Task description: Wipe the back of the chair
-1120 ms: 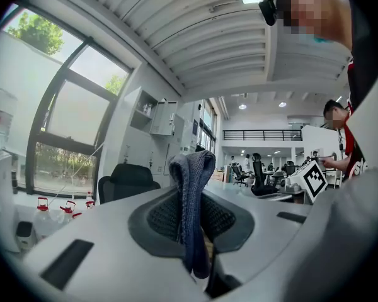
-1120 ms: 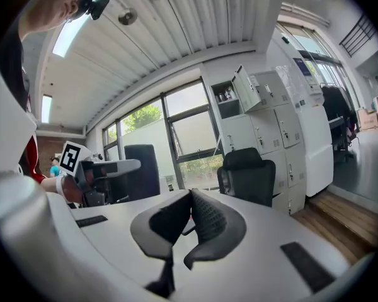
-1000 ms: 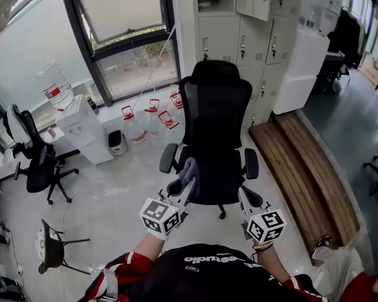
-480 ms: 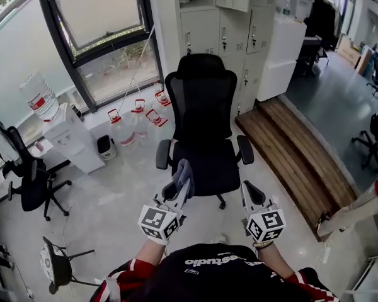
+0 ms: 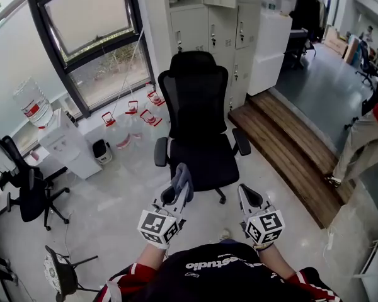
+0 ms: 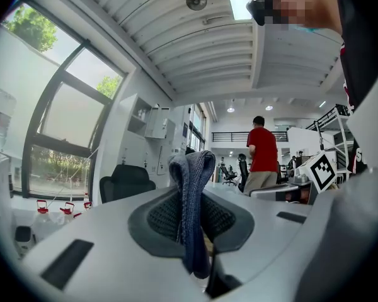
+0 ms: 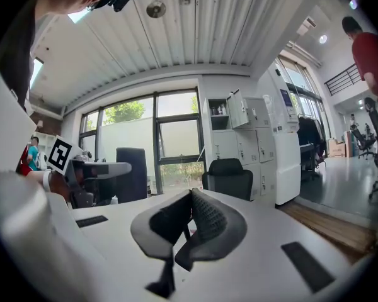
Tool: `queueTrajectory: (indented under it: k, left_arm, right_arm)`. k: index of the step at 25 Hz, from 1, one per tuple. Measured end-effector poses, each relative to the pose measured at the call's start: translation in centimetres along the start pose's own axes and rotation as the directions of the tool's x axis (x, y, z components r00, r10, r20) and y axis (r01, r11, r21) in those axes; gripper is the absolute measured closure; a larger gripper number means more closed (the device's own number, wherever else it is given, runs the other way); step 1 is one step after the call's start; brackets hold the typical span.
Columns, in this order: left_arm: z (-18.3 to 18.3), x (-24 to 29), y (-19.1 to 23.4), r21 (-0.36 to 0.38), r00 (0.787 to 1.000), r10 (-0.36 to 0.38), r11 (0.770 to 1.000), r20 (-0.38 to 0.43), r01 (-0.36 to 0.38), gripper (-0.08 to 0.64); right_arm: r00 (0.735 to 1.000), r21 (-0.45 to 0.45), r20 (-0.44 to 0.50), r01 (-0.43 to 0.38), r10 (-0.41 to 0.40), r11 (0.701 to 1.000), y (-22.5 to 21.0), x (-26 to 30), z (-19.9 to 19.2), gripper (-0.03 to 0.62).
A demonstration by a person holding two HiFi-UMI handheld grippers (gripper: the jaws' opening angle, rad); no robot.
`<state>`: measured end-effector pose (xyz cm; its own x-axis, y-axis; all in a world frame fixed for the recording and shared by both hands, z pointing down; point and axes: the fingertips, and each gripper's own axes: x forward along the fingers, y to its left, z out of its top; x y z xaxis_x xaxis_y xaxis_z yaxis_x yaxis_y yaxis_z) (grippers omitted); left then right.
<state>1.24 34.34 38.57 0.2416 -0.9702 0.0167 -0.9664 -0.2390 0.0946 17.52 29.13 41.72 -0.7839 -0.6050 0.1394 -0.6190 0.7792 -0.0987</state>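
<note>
One office chair (image 5: 198,115) stands centre frame. Aimed at it from below, the left gripper (image 5: 174,195) has its fingers clamped on one grey cloth (image 5: 183,176). The right gripper (image 5: 247,195) has its fingers together.

Office: swivel chairs (image 5: 198,121), metal lockers (image 5: 223,17).

Black mesh-back chair (image 5: 198,99), upright on its castors, folded grey cloth (image 5: 183,176) clamped in left hand-held gripper (image 5: 176,192)

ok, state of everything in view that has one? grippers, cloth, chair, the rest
office chair: upright, unoccupied, seat facing the grippers, untouched.
cloth: folded, standing upright, clamped, clear of the office chair.
left hand-held gripper: shut on the cloth.
right hand-held gripper: shut, empty.
water bottle: inverted on the dispenser.
</note>
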Motion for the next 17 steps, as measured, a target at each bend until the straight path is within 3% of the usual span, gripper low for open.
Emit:
queueTrajectory:
  k: [17]
  left_arm:
    - [-0.8, -2.7, -3.3, -0.028, 0.999, -0.042, 0.999, -0.008, 0.041, 0.503]
  right_arm:
    - [1.0, 0.005, -0.008, -0.018, 0.018, 1.0, 1.7, -3.0, -0.3, 0.581]
